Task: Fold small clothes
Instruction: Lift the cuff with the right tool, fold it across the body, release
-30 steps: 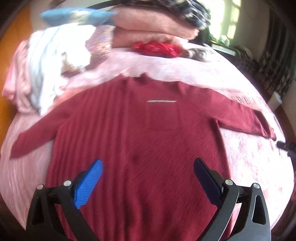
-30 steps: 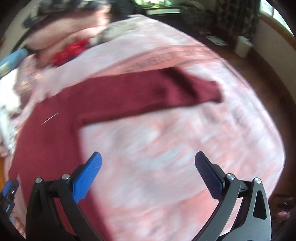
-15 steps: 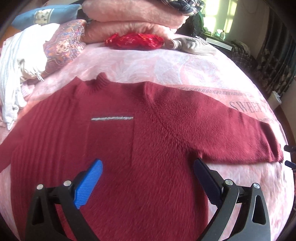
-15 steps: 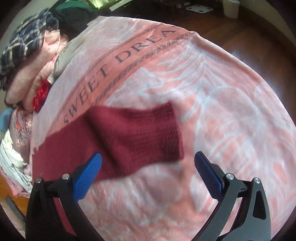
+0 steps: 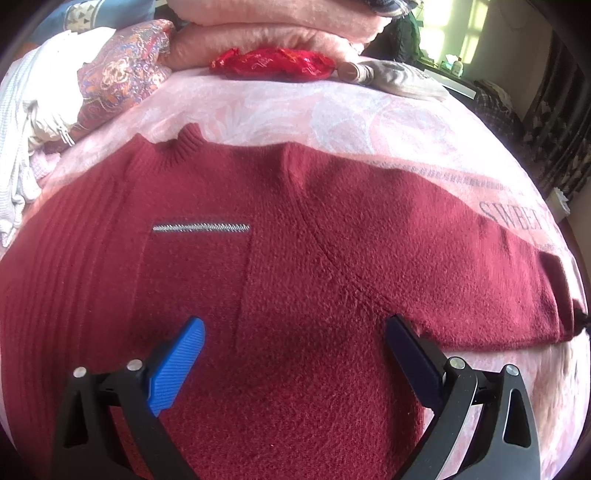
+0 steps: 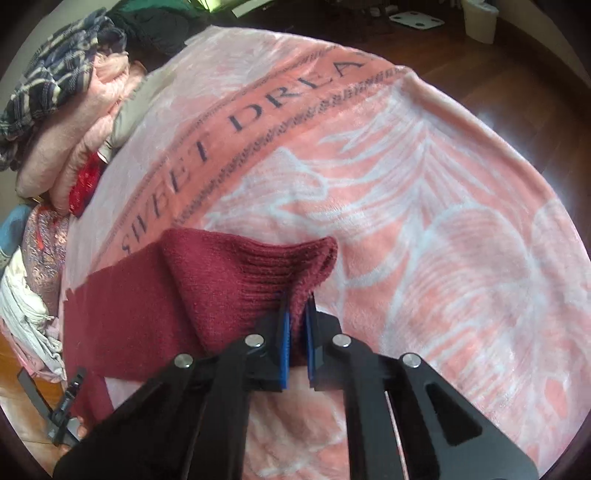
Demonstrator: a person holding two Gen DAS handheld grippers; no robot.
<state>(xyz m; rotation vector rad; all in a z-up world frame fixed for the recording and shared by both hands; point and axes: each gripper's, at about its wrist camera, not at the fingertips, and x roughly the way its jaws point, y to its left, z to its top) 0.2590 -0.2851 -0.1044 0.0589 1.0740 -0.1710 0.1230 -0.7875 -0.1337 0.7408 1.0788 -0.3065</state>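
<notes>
Bed (image 6: 424, 206) under a pink-and-white blanket lettered "SWEET DREA…" fills both views, with dark wooden floor (image 6: 517, 66) past its far edge. One maroon sweater (image 5: 295, 277) lies flat on the blanket, collar (image 5: 184, 144) pointing toward the head of the bed, its long axis running sleeve to sleeve across the bed. One silver stripe (image 5: 201, 228) crosses the chest. At the head sit two folded pink blankets (image 5: 266, 26), one plaid cloth on top, one floral cushion (image 5: 125, 77), one white garment (image 5: 33, 122) and one red bundle (image 5: 273, 64). Left tongs (image 5: 293, 332) hover spread wide over the sweater's body, holding nothing. Right tongs (image 6: 297, 317) are pressed together, pinching the ribbed cuff (image 6: 280, 269) of the sleeve, which bunches and lifts slightly off the blanket
</notes>
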